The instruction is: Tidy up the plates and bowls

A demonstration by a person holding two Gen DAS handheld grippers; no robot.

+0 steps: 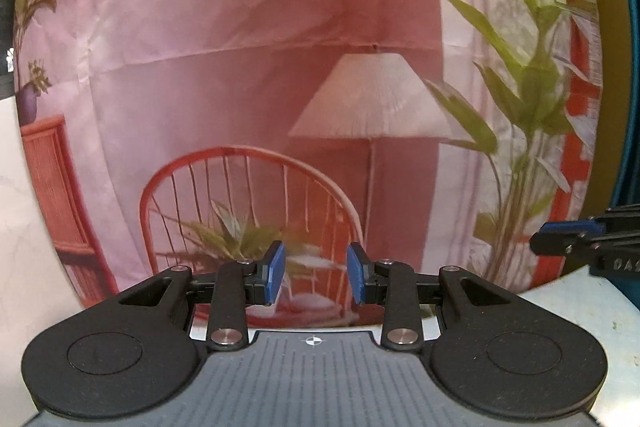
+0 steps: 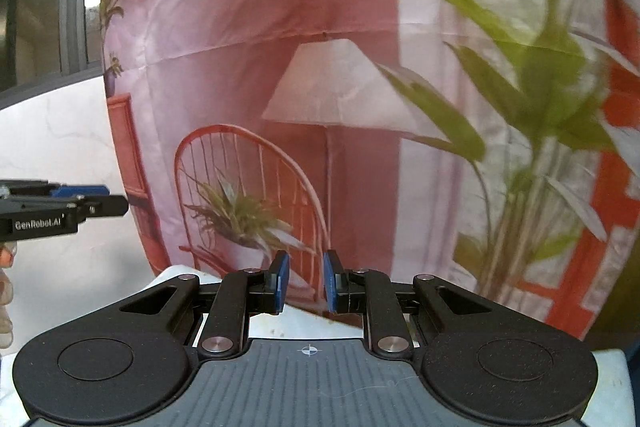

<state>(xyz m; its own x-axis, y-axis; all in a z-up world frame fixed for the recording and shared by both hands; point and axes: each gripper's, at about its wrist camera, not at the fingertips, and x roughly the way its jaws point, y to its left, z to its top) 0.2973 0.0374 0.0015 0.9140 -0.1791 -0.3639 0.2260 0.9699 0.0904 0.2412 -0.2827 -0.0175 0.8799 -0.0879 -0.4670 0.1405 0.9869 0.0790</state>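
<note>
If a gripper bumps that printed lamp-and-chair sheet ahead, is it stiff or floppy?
Probably floppy: fold creases cross the printed sheet. It looks thin and likely light, so a push would probably buckle it. How it is fastened is not visible.

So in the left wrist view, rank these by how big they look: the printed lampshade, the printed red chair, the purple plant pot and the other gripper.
1. Printed red wire-back chair
2. Printed white lampshade, slightly smaller
3. Right gripper, cut off at the frame edge, so unsure
4. Printed purple plant pot

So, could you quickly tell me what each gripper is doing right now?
Left gripper: open, holding nothing.
Right gripper: open, holding nothing.
</note>
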